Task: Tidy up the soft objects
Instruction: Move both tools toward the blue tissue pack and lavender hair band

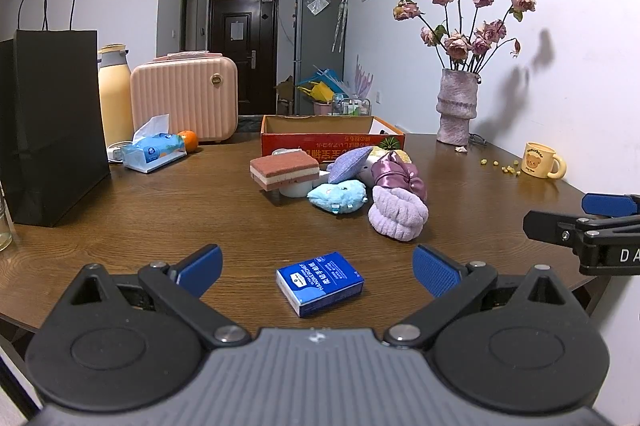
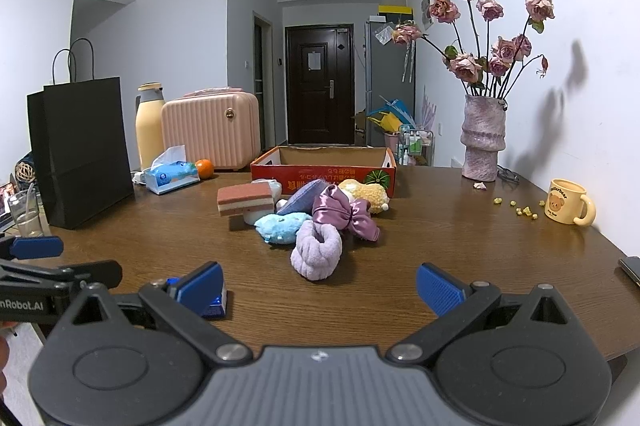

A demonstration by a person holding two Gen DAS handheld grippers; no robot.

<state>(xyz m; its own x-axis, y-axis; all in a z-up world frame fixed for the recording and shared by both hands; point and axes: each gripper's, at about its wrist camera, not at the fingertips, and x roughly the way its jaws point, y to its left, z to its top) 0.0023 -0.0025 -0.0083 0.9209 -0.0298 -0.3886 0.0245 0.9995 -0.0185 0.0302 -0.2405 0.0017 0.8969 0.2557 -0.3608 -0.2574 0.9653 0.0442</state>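
A heap of soft things lies mid-table before an open red cardboard box (image 1: 332,142) (image 2: 324,172): a pink layered sponge (image 1: 284,168) (image 2: 245,199), a blue plush (image 1: 338,196) (image 2: 280,226), a lavender pad (image 1: 350,160) (image 2: 302,202), a purple satin bow (image 1: 398,176) (image 2: 344,214), a lilac fluffy band (image 1: 398,212) (image 2: 316,250) and a yellow plush (image 2: 366,194). A blue handkerchief pack (image 1: 320,282) rests between the fingers of my open left gripper (image 1: 316,272). My right gripper (image 2: 318,288) is open and empty, short of the lilac band.
A black paper bag (image 1: 52,130) (image 2: 82,150), a yellow flask (image 1: 114,94), a pink case (image 1: 186,100), a tissue box (image 1: 154,152) and an orange (image 1: 188,140) stand at the left. A vase of dried roses (image 1: 456,106) (image 2: 482,142) and a bear mug (image 1: 540,160) (image 2: 568,202) stand right.
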